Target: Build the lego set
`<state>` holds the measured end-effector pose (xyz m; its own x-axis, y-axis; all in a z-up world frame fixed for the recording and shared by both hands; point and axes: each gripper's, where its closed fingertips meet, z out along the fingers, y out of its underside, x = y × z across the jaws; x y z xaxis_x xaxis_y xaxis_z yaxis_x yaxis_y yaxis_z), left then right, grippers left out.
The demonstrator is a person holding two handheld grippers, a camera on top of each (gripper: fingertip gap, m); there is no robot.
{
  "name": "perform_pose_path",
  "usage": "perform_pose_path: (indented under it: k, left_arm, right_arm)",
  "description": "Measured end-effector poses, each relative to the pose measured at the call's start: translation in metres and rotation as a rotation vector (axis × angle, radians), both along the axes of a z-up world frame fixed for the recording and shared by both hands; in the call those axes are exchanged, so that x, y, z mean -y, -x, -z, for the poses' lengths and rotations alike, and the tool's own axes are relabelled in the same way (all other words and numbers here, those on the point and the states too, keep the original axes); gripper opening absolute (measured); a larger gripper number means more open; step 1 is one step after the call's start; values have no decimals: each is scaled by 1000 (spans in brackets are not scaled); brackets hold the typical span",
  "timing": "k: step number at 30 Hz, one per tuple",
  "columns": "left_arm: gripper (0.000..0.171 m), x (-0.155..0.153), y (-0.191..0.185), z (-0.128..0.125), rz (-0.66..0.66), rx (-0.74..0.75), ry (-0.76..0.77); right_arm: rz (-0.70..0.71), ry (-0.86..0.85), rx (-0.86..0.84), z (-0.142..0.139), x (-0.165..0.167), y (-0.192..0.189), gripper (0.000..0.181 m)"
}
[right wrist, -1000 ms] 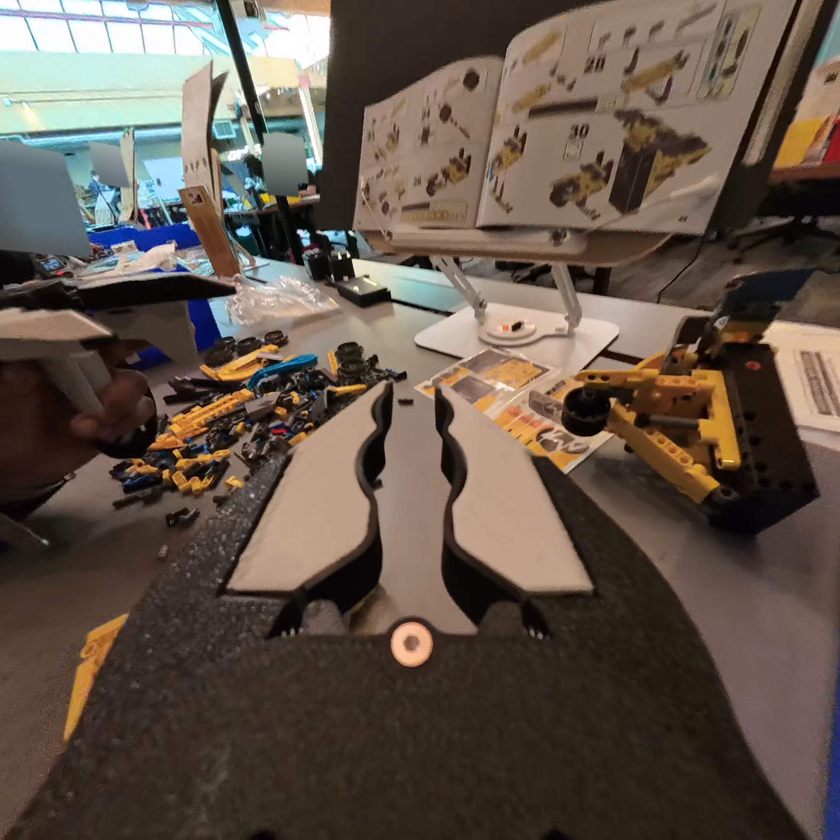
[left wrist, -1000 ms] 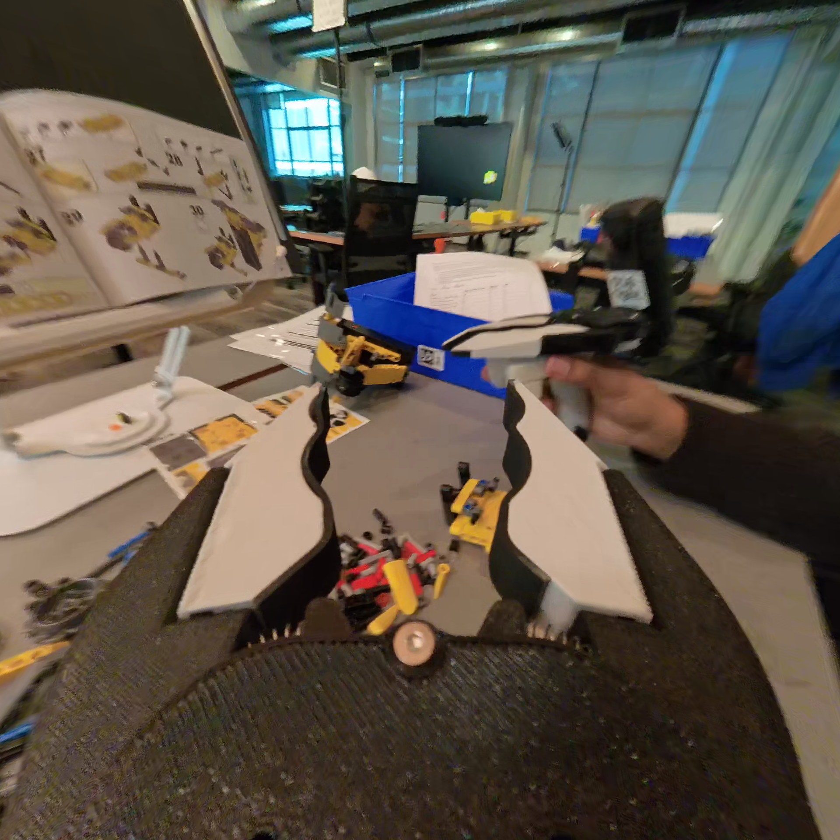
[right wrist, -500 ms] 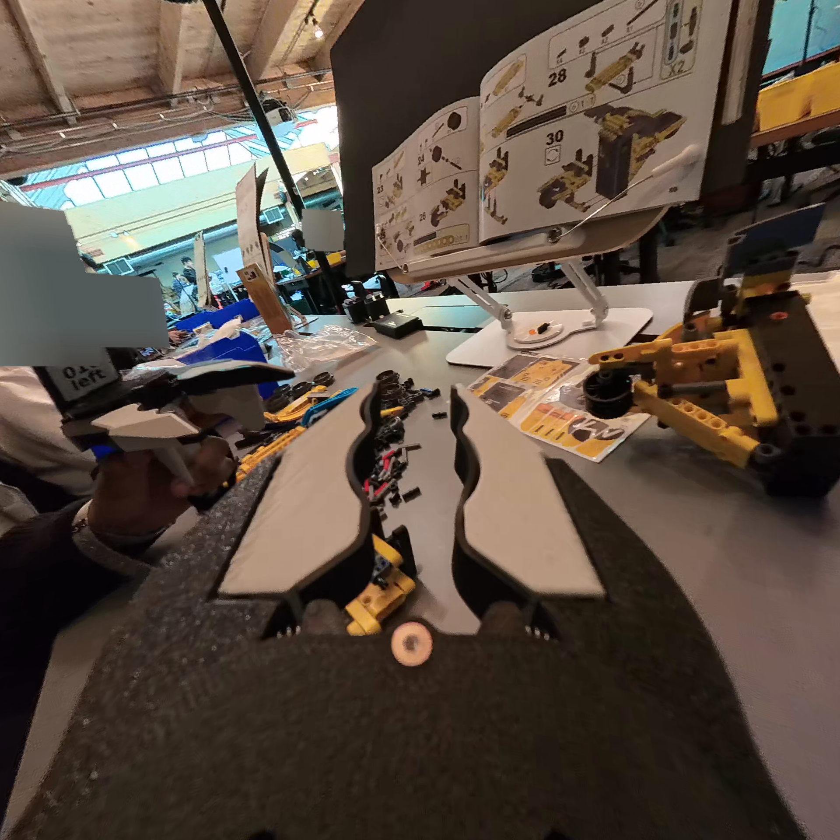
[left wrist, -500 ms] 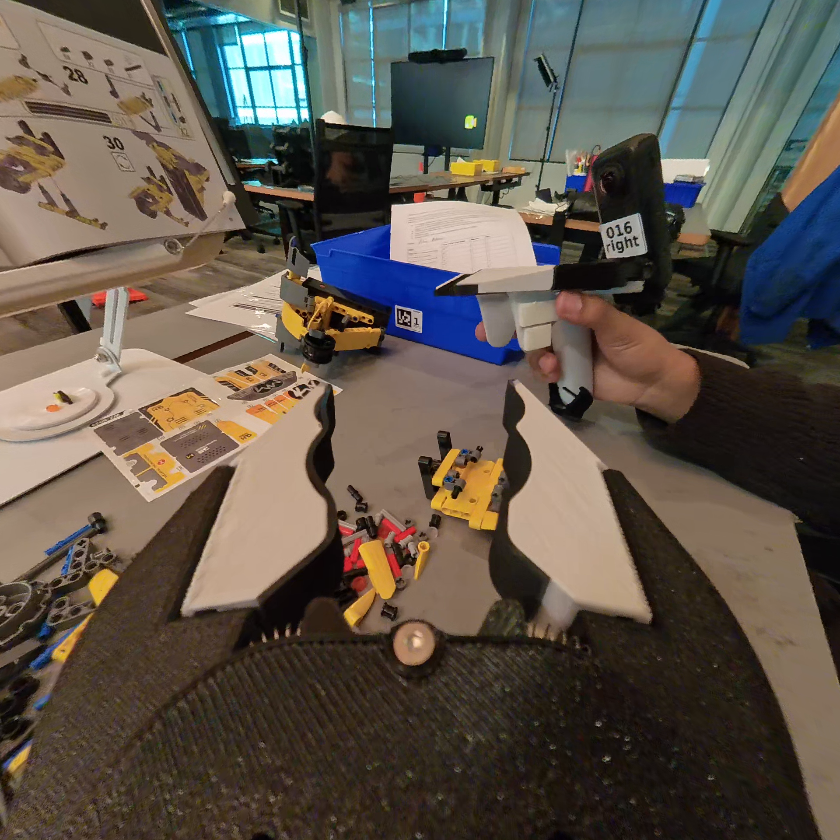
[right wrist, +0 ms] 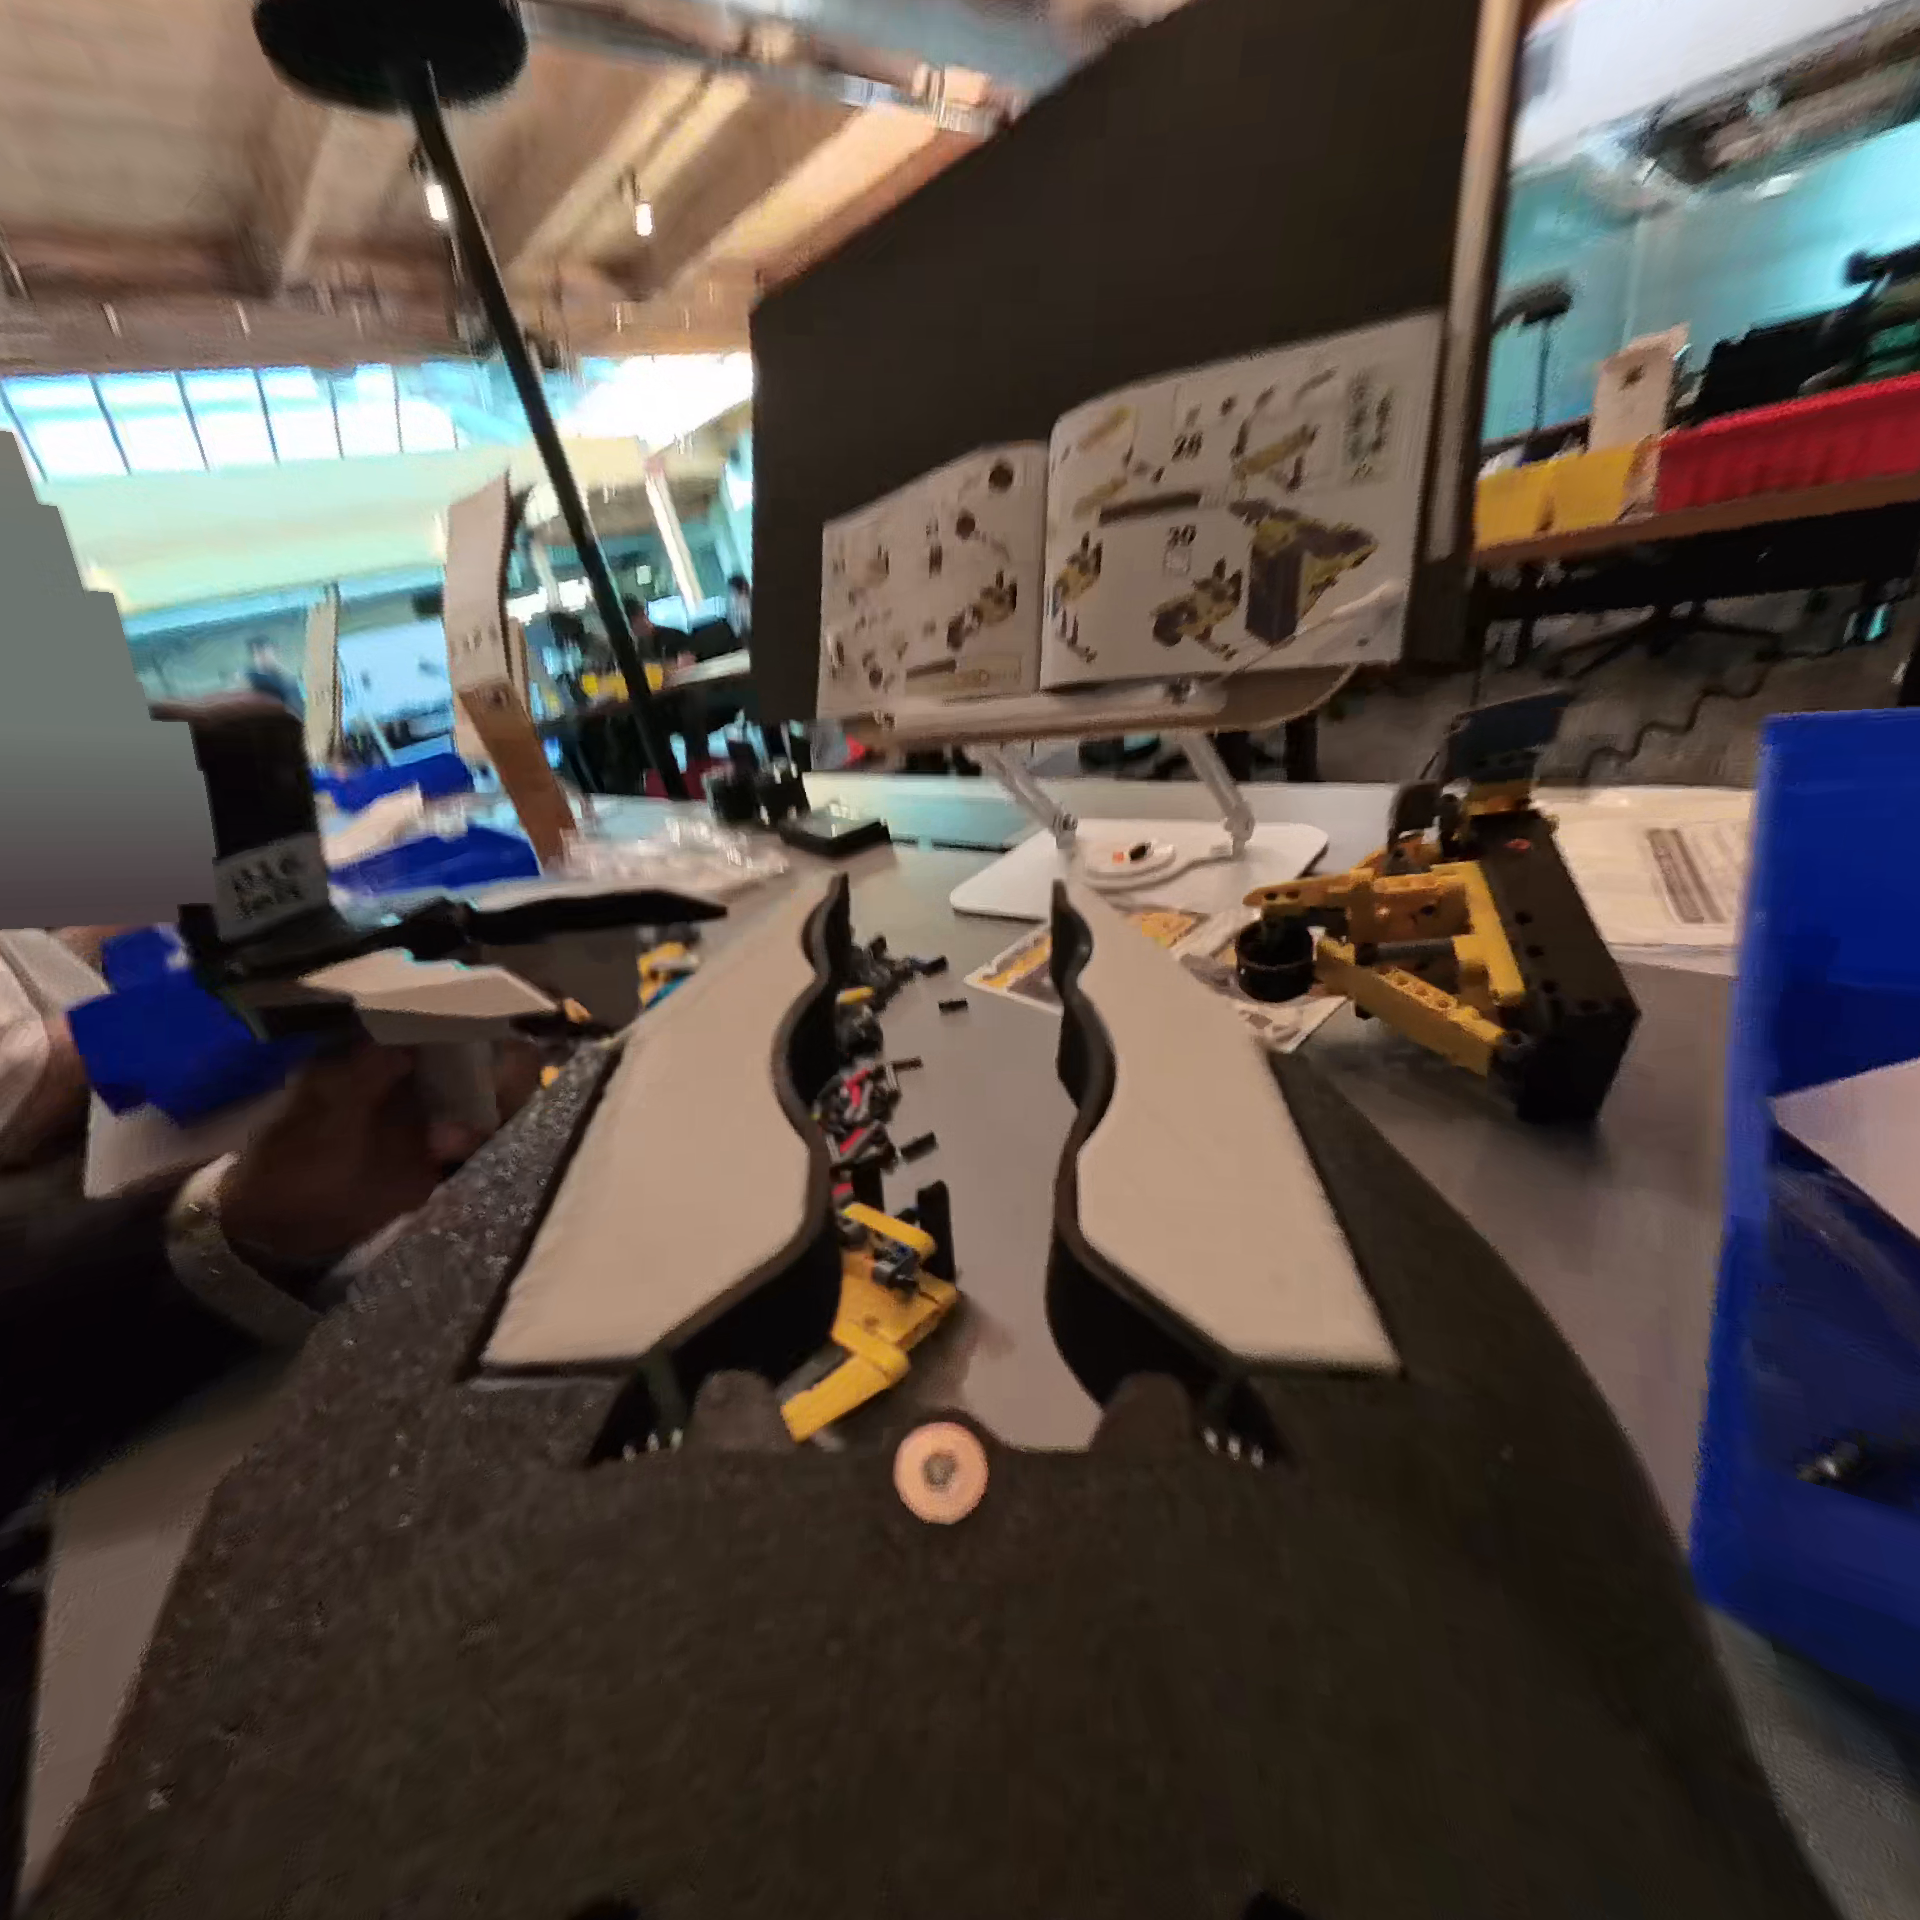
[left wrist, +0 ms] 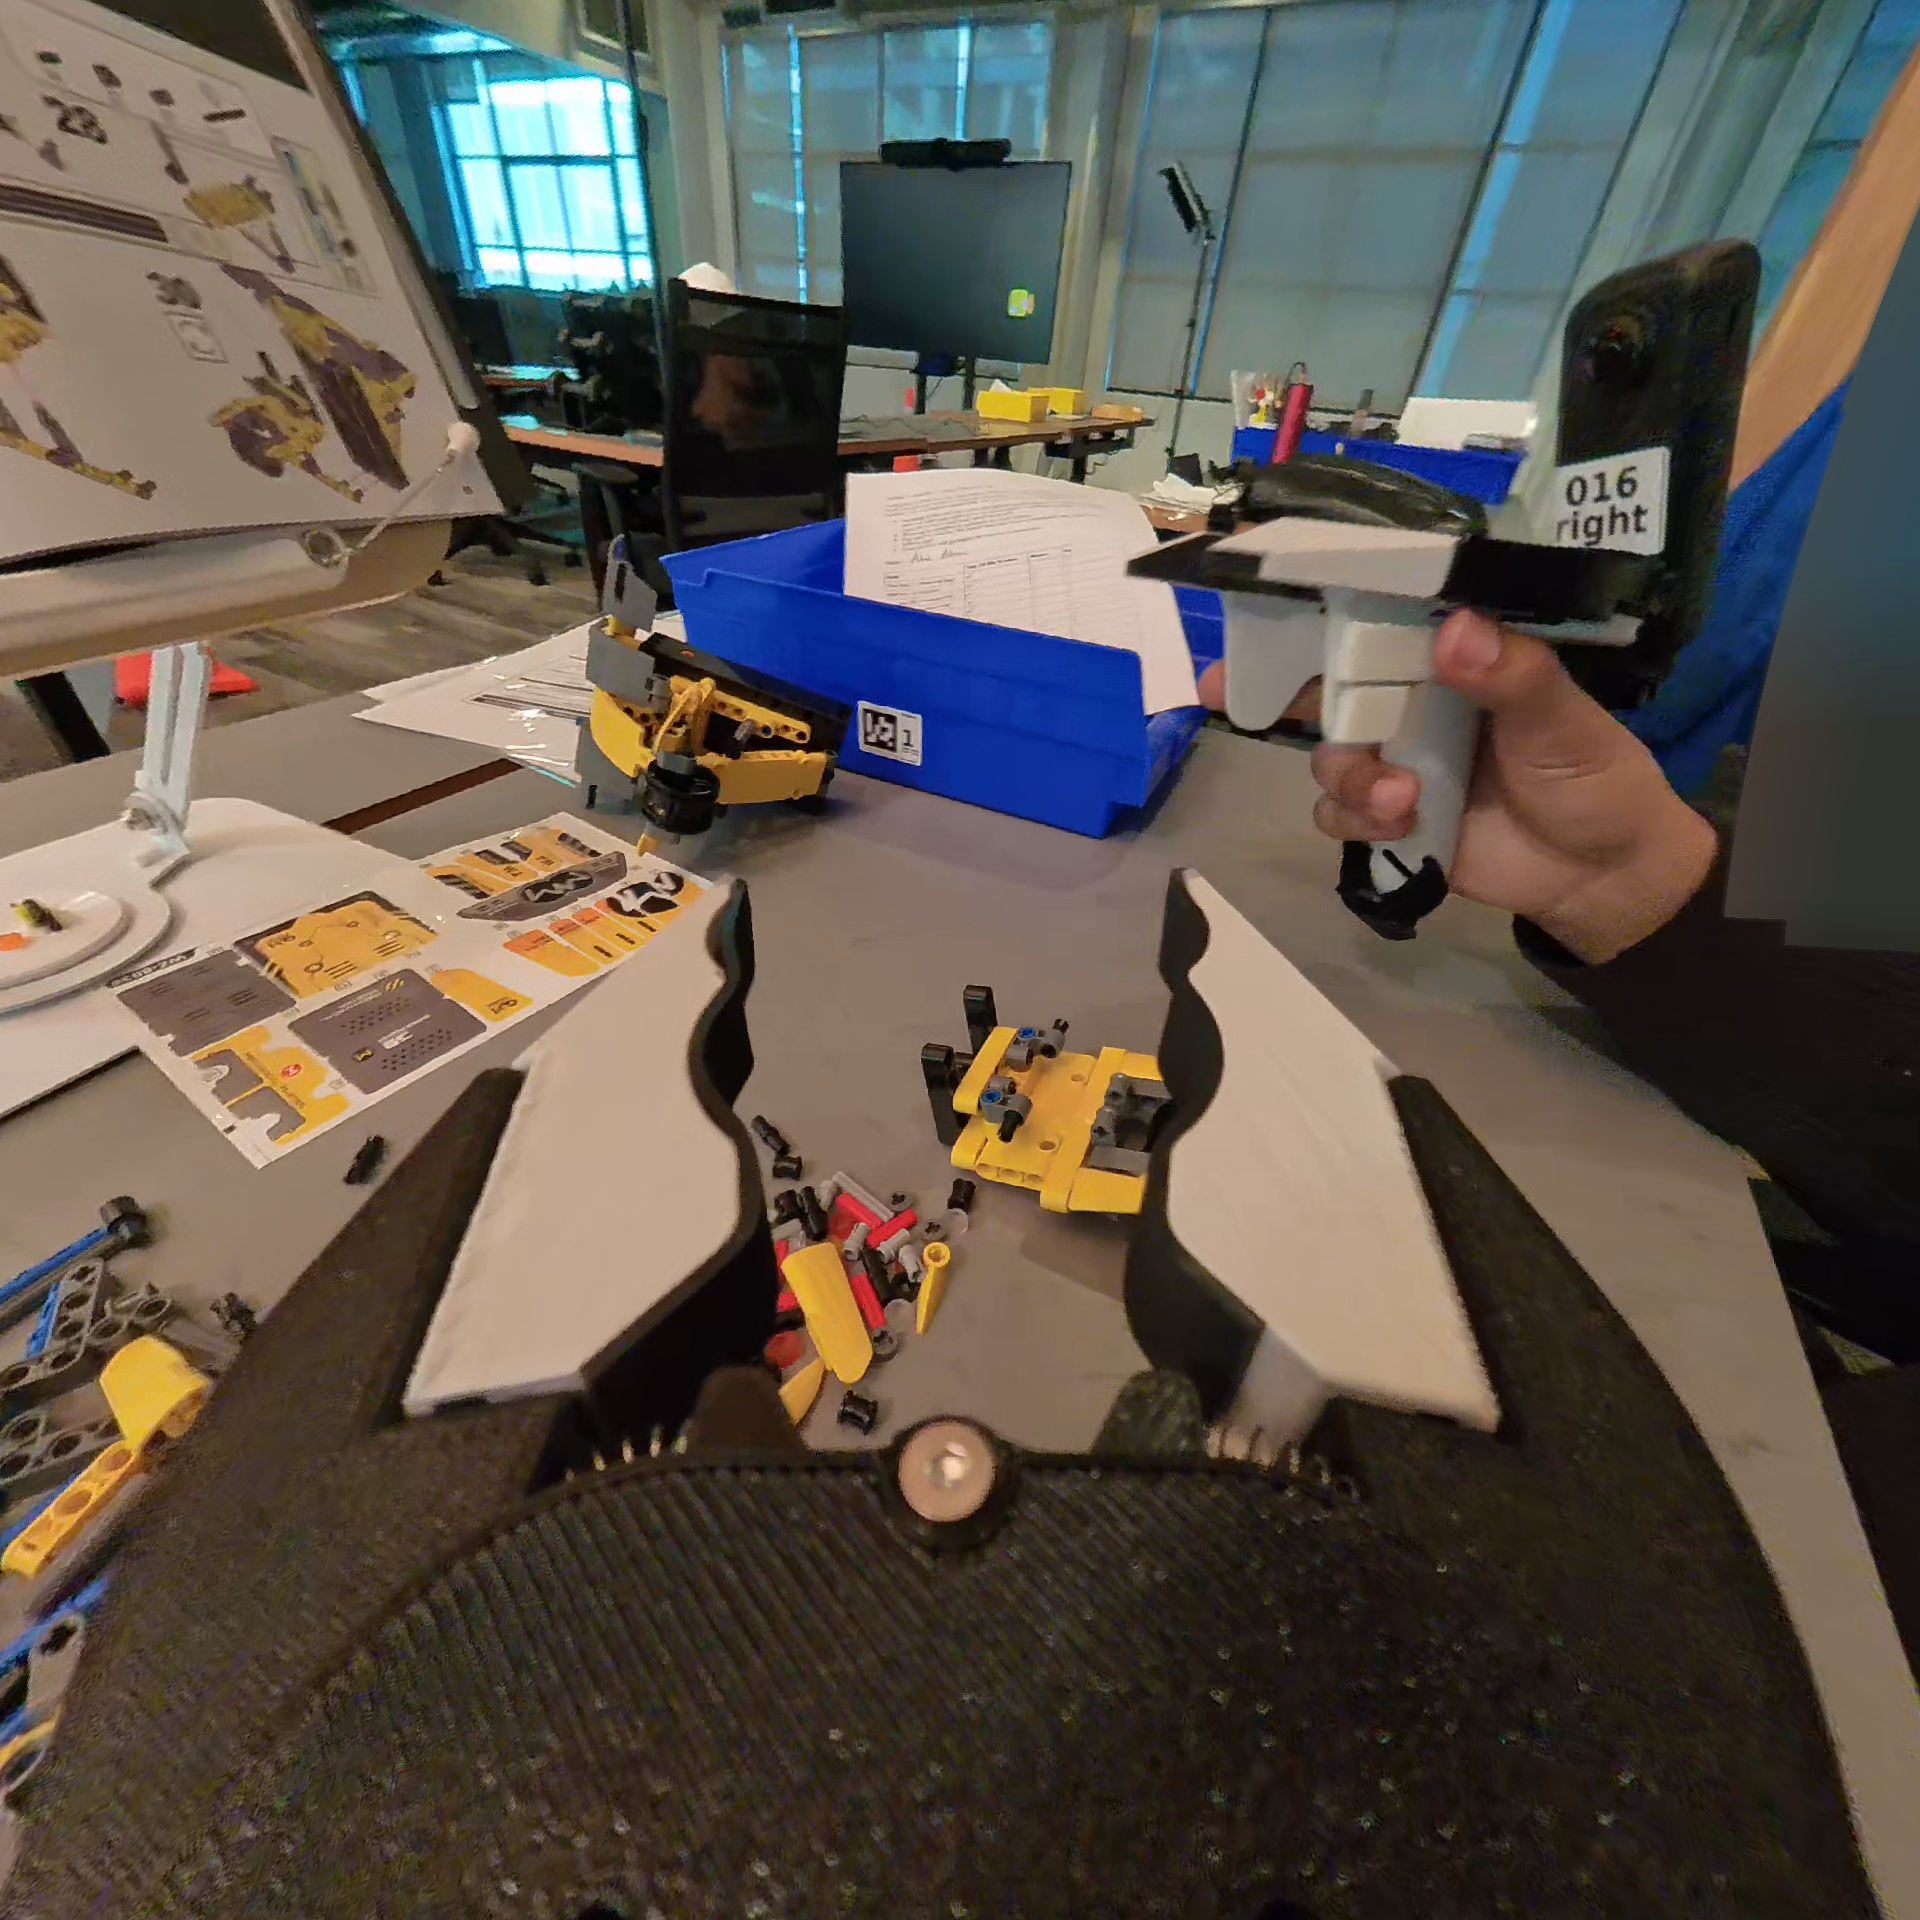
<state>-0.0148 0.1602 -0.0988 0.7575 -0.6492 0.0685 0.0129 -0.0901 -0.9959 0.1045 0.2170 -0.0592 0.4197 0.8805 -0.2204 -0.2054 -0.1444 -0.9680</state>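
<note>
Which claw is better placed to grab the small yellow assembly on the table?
Probably left: the left claw is open with the yellow assembly framed between its fingers. The right claw, also open, has it half hidden under one finger.

Left gripper point(left wrist: 951, 914) fingers point(left wrist: 623, 1122) wide apart, empty, over yellow sub-assembly point(left wrist: 1049, 1107) & loose pins point(left wrist: 847, 1247) on table point(left wrist: 935, 883); right gripper point(left wrist: 1153, 566) far right, blue bin point(left wrist: 987, 675) behind.

Open-plan lab or office. We note desks point(left wrist: 831, 436), a monitor point(left wrist: 954, 260), blue bins point(left wrist: 935, 665), large windows point(left wrist: 1351, 187).
</note>
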Motion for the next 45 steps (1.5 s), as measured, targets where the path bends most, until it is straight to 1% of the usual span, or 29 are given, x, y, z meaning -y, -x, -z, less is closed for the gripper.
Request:
perform_pose_path:
  k: [1,2,4,6,8,9,11,12,14,15,18,20,23,25,26,27,28,29,30,31,33,34,35,37,38,40,42,44,45]
  left_arm:
    - [81,3,-4,-1,24,-6,-5]
    - [83,5,-8,-3,45,-18,-17]
    - [85,8,-16,-5,53,-63,-45]
    - [85,7,-23,-6,37,-113,-78]
    - [85,4,-29,-10,0,-142,-101]
    - [85,2,-34,-14,-9,-149,-106]
    - [84,0,-46,-24,-7,-154,-122]
    - [83,0,-52,-28,-3,-155,-119]
    - [81,2,-67,-37,29,-142,-93]
    - [81,3,-73,-40,38,-139,-55]
    - [84,11,-87,-40,62,-139,125]
    - [88,25,-94,-38,94,-144,187]
    - [93,45,-98,-34,123,-107,180]
    - [100,65,-101,-31,138,-50,137]
    - [98,75,-100,-29,122,-42,90]
    - [92,82,-95,-28,83,-45,16]
    - [86,83,-88,-29,15,-45,-39]
    - [86,85,-84,-27,-30,-33,-35]
    - [86,90,-85,-24,-12,-21,7]
    - [89,95,-86,-18,19,-24,81]
    - [99,102,-77,-5,51,-91,221]
    - [102,102,-67,0,52,-134,242]
    - [102,101,-56,2,49,-175,225]
    - [100,90,-35,5,25,-213,135]
    - [99,81,-25,8,8,-209,122]
    - [99,68,-13,19,19,-168,193]
    - [98,59,-10,18,79,-88,244]
    - [98,51,-6,13,138,-33,263]
    - [98,45,-2,10,154,-28,263]
  right_arm:
    - [21,-12,-52,-4,6,-12,38]
    - [51,-42,-111,-10,11,-24,35]
    - [125,-136,-310,-30,20,-55,27]
    - [151,-222,-471,-51,27,-81,27]
    - [161,-213,-485,-52,25,-88,27]
    - [169,-174,-453,-45,18,-85,30]
    - [180,-43,-418,-31,7,-84,42]
    - [171,-31,-442,-32,8,-88,41]
    - [231,-50,-497,-38,6,-103,34]
    - [235,-51,-505,-39,6,-104,34]
    - [186,4,-478,-32,0,-87,36]
    - [152,63,-402,-21,-9,-73,42]
    - [70,129,-371,-5,0,-69,45]
    - [67,142,-354,8,14,-80,45]
    - [80,121,-379,7,19,-89,44]
    - [111,77,-415,0,20,-99,40]
    - [148,40,-432,-5,17,-107,38]
    - [175,30,-416,-4,13,-108,38]
    - [199,43,-386,2,9,-107,39]
    - [211,69,-355,9,7,-104,41]
    - [192,107,-322,19,11,-96,46]
    - [177,101,-314,19,16,-92,45]
    - [162,82,-293,18,21,-88,45]
    - [162,51,-207,22,27,-79,42]
    - [173,51,-145,27,27,-75,43]
    - [192,69,-22,38,25,-67,43]
    - [181,85,35,41,22,-57,44]
    - [110,109,77,42,20,-38,44]
    - [46,127,113,46,22,-24,44]
